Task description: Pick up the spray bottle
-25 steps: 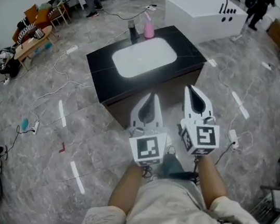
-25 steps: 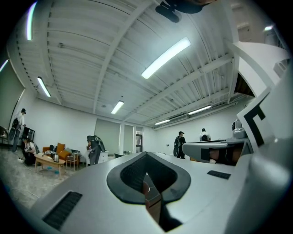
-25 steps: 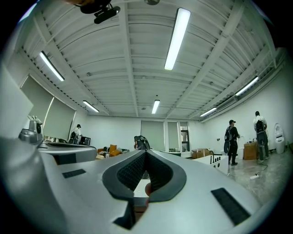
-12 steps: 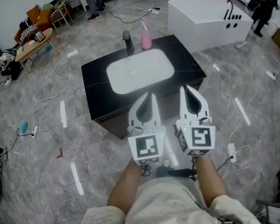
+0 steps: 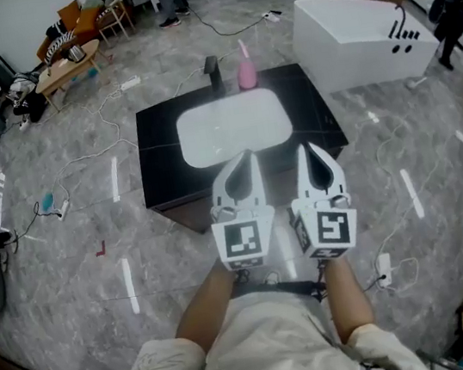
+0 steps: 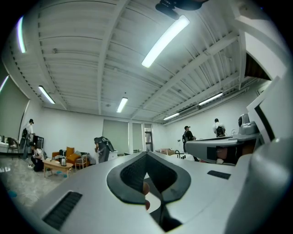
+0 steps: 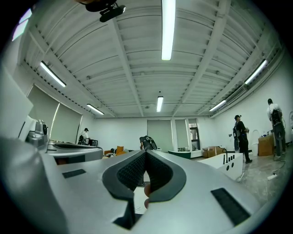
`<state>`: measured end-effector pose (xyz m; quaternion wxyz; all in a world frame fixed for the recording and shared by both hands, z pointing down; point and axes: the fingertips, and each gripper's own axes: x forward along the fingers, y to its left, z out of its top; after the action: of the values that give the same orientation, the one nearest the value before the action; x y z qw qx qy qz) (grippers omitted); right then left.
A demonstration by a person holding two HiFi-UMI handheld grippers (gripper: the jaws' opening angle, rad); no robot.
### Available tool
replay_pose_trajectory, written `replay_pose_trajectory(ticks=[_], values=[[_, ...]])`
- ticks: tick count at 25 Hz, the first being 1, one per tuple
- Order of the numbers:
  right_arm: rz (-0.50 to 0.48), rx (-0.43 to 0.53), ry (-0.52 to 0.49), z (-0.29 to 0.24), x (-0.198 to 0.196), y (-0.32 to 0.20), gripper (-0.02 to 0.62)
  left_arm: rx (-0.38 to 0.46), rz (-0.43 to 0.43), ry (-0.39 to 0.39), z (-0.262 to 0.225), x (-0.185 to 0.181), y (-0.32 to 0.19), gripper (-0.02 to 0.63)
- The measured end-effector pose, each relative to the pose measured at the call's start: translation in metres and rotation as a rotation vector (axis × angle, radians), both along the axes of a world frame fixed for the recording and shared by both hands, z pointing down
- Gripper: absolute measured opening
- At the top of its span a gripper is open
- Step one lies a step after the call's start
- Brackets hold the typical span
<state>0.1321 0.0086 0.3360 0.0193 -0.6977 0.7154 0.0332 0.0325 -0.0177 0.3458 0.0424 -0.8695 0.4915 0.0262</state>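
Observation:
The pink spray bottle stands upright on the far edge of a black counter, behind its white basin and beside a dark faucet. My left gripper and right gripper are held side by side, pointing level at the counter, their tips over its near edge and well short of the bottle. In the left gripper view the left gripper has its jaws closed tip to tip with nothing in them. The right gripper looks the same in the right gripper view.
A white bathtub stands to the right behind the counter. Cables and a power strip lie on the grey marble floor. A low table with chairs is at the far left, and people stand along the back and right.
Both grippers have advanced together toward the counter, which now lies closer and lower in the head view. Their tips now overlap its near edge. The jaws stayed shut.

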Motion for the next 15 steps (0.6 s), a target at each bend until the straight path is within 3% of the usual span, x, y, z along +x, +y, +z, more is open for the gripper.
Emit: replay_pose_trajectory(ticks=[7, 15], values=[[-0.005, -0.017, -0.019, 0.008, 0.015, -0.031, 0.000, -0.022, -0.018, -0.018, 0.009, 0.008, -0.028, 0.002], [0.000, -0.028, -0.006, 0.020, 0.023, -0.086, 0.000, -0.028, -0.015, 0.023, 0.017, 0.016, -0.086, 0.002]])
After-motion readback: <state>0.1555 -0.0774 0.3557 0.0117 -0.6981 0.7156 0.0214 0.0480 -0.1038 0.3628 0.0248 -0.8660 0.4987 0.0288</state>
